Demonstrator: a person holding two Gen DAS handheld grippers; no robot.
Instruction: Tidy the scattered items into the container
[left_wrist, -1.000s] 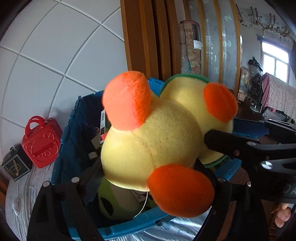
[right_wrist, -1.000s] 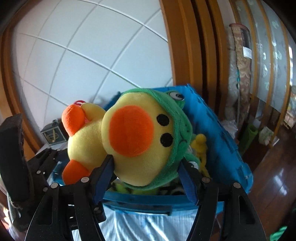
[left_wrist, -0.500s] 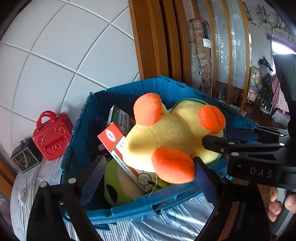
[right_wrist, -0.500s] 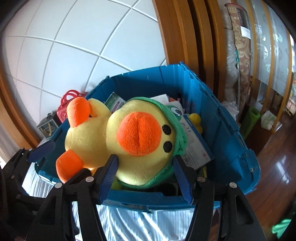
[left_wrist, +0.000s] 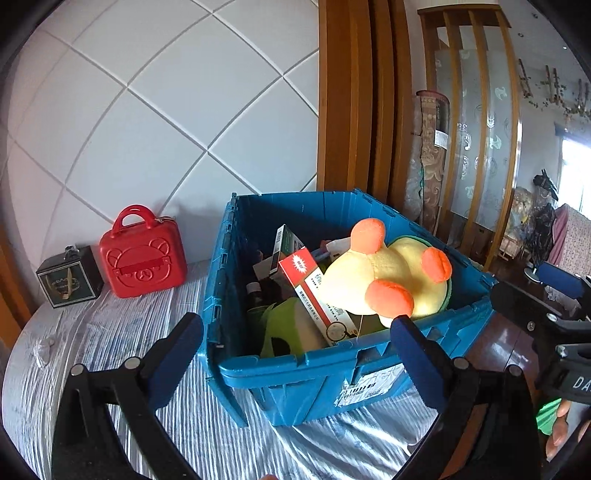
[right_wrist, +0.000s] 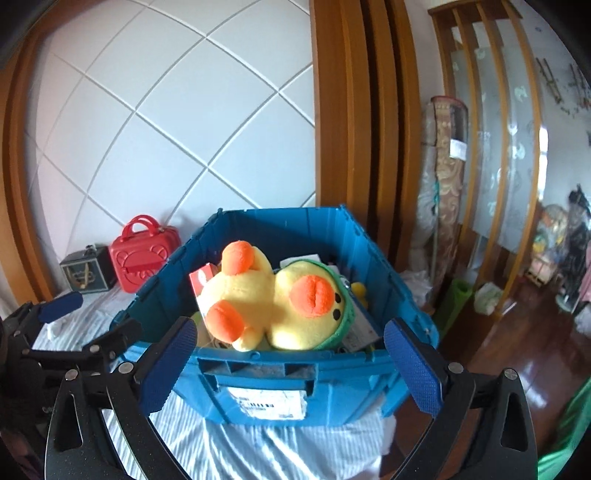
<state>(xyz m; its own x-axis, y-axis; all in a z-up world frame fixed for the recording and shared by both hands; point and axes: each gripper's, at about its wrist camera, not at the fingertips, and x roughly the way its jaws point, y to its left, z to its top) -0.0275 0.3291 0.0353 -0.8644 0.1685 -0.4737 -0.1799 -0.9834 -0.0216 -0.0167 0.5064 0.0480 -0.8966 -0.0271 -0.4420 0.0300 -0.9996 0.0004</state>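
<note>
Two grippers, left and right, both spread wide, empty, short of the bin's near wall. Duck lies atop boxes inside, beyond and between each pair of fingers, untouched. Risk: perched high on the pile, it may roll over the rim if nudged.

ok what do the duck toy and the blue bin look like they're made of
The duck toy looks like soft plush: fuzzy matte yellow fabric with orange fleece feet and beak. The blue bin looks like rigid moulded plastic, smooth and slightly glossy, with ribbed walls and a notched rim.
</note>
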